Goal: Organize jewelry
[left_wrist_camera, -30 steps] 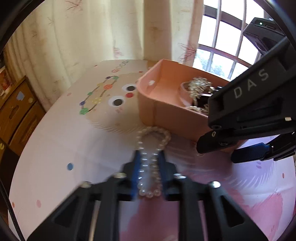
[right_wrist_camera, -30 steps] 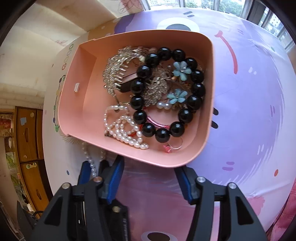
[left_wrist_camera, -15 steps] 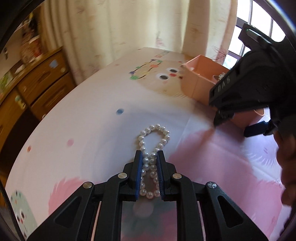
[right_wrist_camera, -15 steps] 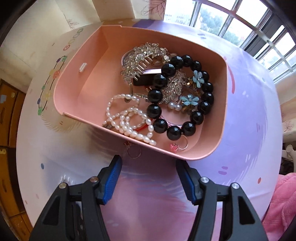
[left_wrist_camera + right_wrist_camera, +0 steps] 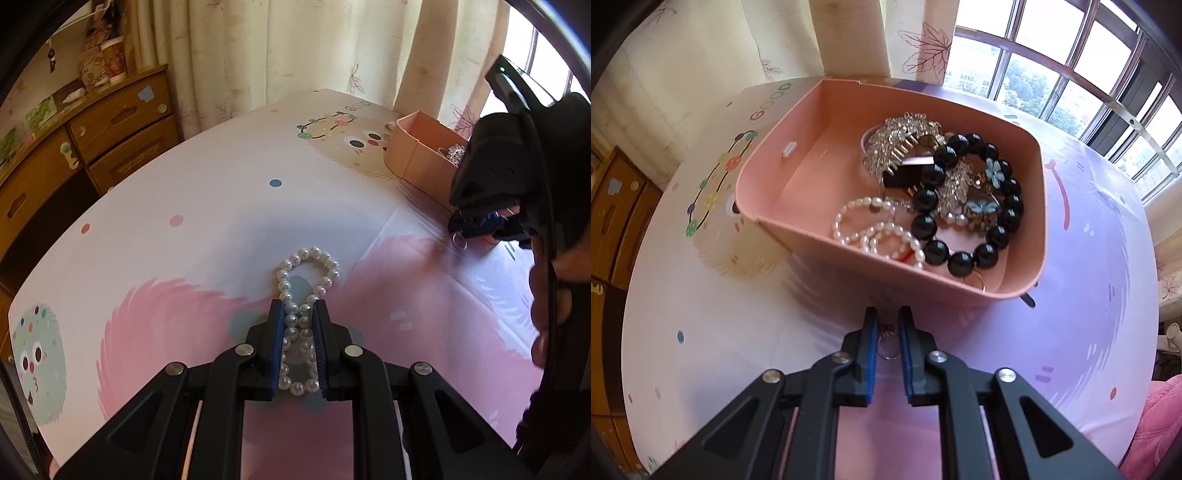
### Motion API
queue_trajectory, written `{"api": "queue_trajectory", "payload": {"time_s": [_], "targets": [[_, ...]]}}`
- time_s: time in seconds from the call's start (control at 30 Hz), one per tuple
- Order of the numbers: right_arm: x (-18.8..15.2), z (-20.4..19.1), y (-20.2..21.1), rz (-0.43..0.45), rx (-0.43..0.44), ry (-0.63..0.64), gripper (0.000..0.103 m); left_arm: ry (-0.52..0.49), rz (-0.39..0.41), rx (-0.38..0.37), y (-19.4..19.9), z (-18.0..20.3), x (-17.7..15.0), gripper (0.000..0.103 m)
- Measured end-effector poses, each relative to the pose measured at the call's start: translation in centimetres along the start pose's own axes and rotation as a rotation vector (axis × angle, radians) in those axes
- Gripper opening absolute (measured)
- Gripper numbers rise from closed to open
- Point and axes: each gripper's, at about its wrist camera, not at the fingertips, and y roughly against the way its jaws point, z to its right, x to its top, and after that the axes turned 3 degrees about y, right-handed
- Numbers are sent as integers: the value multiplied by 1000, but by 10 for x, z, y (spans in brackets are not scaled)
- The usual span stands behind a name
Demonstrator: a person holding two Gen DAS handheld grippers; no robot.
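We see a white pearl bracelet (image 5: 301,321), twisted into a figure eight, pinched between the blue pads of our left hand-held gripper (image 5: 299,314) above the bench (image 5: 207,236). Only our right wrist view looks inside the pink box (image 5: 768,192): black beads (image 5: 960,206), pearls, a silver comb. There our right hand-held gripper (image 5: 888,325) is nearly closed around a small ring (image 5: 888,345) on the bench.

A lived-in home room: a wooden dresser (image 5: 92,147) with stickers and cups (image 5: 107,61) on top, leaf-print curtains (image 5: 280,48) by a barred window (image 5: 1071,70), a cartoon-print tabletop (image 5: 207,236), and a pink box (image 5: 820,122) of jewelry.
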Motion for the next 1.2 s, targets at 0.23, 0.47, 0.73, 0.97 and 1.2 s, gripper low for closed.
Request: {"api": "queue_trajectory", "payload": {"time_s": [0.23, 0.47, 0.73, 0.97, 1.2], "targets": [[-8, 11, 1, -5, 87, 20, 7, 29, -9, 9, -2, 1, 2, 13], [-12, 15, 4, -19, 149, 55, 7, 46, -21, 8, -2, 7, 1, 13], [-17, 13, 26, 20, 220, 129, 7, 85, -8, 17, 7, 13, 1, 10], [-12, 18, 48, 56, 301, 173, 7, 229, 58, 12, 35, 13, 5, 5], [0, 34, 72, 94, 359, 207, 7, 282, -22, 120, 30, 23, 5, 27]]}}
